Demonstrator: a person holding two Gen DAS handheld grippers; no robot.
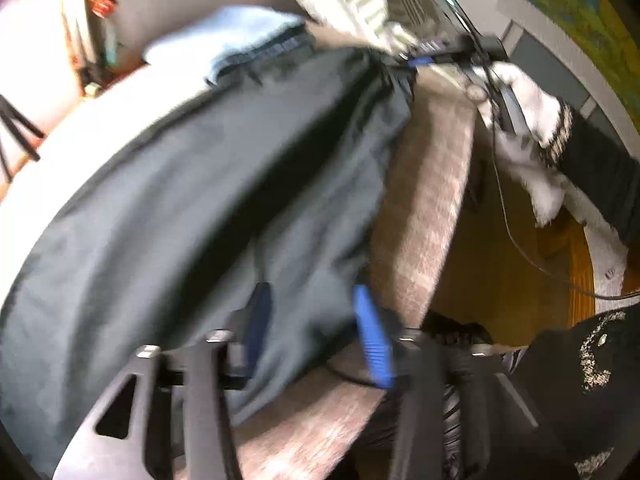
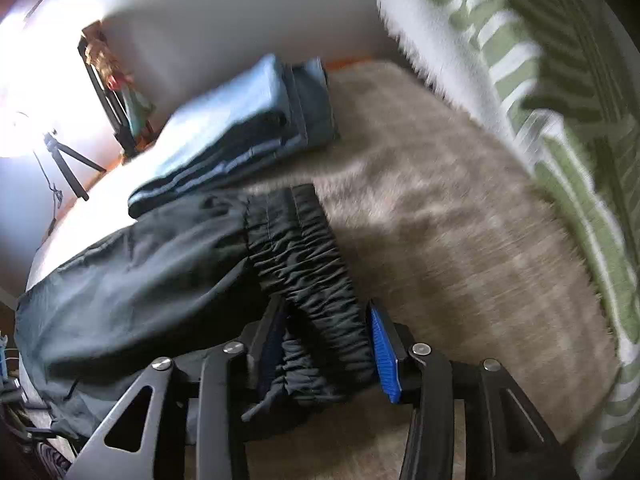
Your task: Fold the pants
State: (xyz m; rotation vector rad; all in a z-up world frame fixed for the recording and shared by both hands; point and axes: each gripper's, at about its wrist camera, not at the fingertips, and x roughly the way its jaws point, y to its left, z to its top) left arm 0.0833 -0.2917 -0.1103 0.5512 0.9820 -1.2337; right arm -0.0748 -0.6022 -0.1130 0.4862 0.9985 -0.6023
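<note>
While both frames are motion-blurred, I see the dark pants [image 1: 208, 184] spread across the brown blanket [image 2: 460, 208] on the bed, with my left gripper [image 1: 316, 320] clenched on the fabric at the near end and my right gripper [image 2: 324, 340] clenched on the gathered elastic waistband [image 2: 304, 248]. Seen from the left wrist, the right gripper [image 1: 424, 60] holds the far end of the pants near the bed edge, gripped by my white-gloved hand [image 1: 524, 104]. Folded blue garments [image 2: 248, 120] lie just beyond the waistband, and a green-patterned blanket [image 2: 552, 80] borders the brown one.
</note>
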